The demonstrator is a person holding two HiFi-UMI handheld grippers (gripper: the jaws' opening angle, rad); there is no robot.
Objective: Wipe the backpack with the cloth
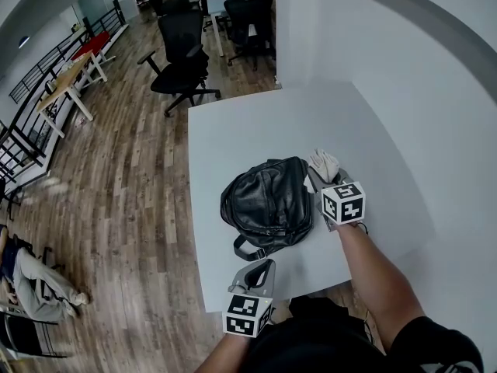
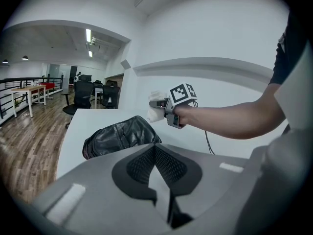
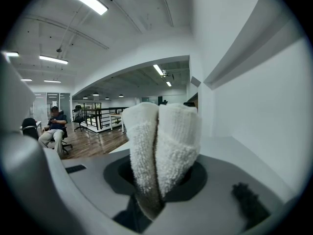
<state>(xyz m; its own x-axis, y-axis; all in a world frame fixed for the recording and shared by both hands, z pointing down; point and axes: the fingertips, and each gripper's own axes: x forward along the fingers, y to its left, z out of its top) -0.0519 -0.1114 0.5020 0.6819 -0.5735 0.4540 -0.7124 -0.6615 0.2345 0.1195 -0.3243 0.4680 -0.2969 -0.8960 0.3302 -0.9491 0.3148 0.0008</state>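
Note:
A black leather backpack [image 1: 268, 200] lies flat in the middle of the white table [image 1: 256, 130]. My right gripper [image 1: 329, 182] hangs just off its right side, shut on a folded white cloth [image 1: 324, 164]. In the right gripper view the cloth [image 3: 161, 146] stands bunched up between the jaws and hides the bag. My left gripper [image 1: 262, 266] is by the table's front edge, a little short of the backpack's strap, jaws shut on nothing. From the left gripper view [image 2: 155, 153] I see the backpack [image 2: 120, 136] ahead, with the cloth [image 2: 155, 112] beyond it.
A white wall [image 1: 435, 107] runs close along the table's right side. Black office chairs [image 1: 182, 53] stand on the wood floor beyond the far edge. A person [image 1: 35, 290] sits at the far left. Further desks [image 1: 70, 76] line the railing.

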